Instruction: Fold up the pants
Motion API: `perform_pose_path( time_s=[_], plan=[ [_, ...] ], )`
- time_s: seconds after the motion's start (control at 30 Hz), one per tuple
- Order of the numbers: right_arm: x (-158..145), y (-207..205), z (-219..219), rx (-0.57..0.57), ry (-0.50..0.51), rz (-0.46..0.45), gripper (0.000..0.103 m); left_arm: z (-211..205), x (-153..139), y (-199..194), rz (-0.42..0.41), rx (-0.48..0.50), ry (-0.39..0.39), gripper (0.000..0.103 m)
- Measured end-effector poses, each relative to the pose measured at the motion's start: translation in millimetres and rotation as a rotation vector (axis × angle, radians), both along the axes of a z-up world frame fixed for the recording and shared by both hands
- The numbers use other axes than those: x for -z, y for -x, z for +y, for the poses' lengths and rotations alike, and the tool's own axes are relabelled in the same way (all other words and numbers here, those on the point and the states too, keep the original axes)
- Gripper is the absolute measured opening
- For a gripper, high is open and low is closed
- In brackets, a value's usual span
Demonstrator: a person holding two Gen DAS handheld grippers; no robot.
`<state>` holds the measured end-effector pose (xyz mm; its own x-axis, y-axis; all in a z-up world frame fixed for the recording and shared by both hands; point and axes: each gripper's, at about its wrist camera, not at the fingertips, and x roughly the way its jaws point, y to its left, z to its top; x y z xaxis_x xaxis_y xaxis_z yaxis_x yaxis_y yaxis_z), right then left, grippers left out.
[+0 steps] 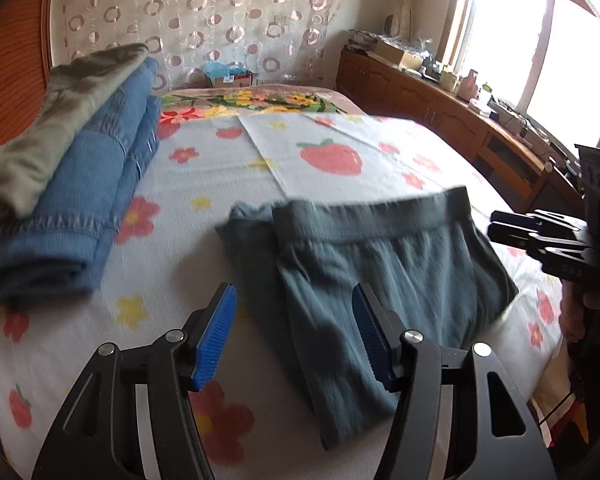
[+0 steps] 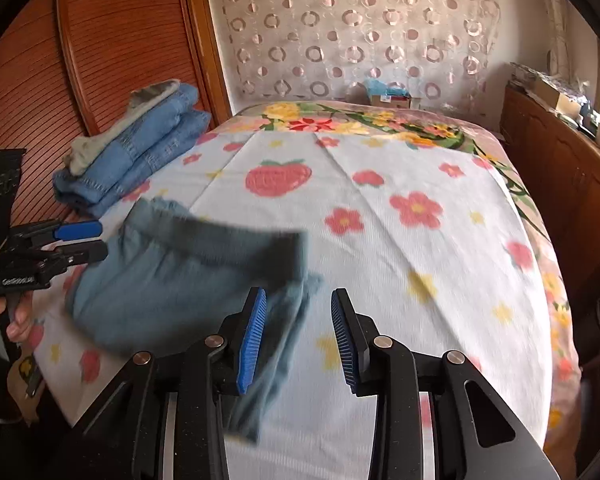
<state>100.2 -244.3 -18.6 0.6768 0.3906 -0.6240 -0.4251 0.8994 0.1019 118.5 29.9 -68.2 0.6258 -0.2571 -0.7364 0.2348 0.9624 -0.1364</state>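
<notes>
Grey-blue ribbed pants (image 1: 364, 280) lie folded on the flowered bedspread (image 1: 204, 184), waistband toward the far side. My left gripper (image 1: 294, 340) is open and empty, hovering over the near part of the pants. My right gripper (image 2: 298, 340) is open and empty, just above the right edge of the pants (image 2: 180, 280). In the left wrist view the right gripper (image 1: 496, 224) shows at the right edge beside the waistband. In the right wrist view the left gripper (image 2: 96, 240) shows at the left, its fingers apart.
A stack of folded blue jeans with a grey-green garment on top (image 1: 72, 184) sits at the bed's far left, by a wooden slatted door (image 2: 100, 40). A wooden cabinet (image 1: 440, 104) with clutter runs along the right under the window. Boxes (image 2: 392, 98) stand past the bed.
</notes>
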Motion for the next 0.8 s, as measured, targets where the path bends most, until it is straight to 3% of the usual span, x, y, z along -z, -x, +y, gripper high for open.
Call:
perform_pose_path(
  time_s=[0.27,0.4,0.53,0.63,0.8],
  plan=[
    [-1.0,54.1,-20.5,-0.04,-0.03,0.026,0.035,-4.2,16.8,16.0,0.033,0.014,-0.015,0.061],
    [6.0,64.9,-21.7,-0.063,0.002,0.037,0.035,-3.2,19.7,14.9,0.034,0.015,-0.011,0.062],
    [9.8,59.7,-22.9,-0.074,0.0,0.059,0.021,-5.3,20.9,15.5,0.019,0.016,-0.031,0.063],
    [9.5,59.6,-23.3,-0.098,-0.02,0.06,0.005,-4.9,21.1,15.8,0.014,0.01,-0.041,0.068],
    [0.8,66.4,-36.0,-0.064,-0.011,0.009,0.002,-4.5,21.7,14.8,0.012,0.009,-0.042,0.069]
  ],
)
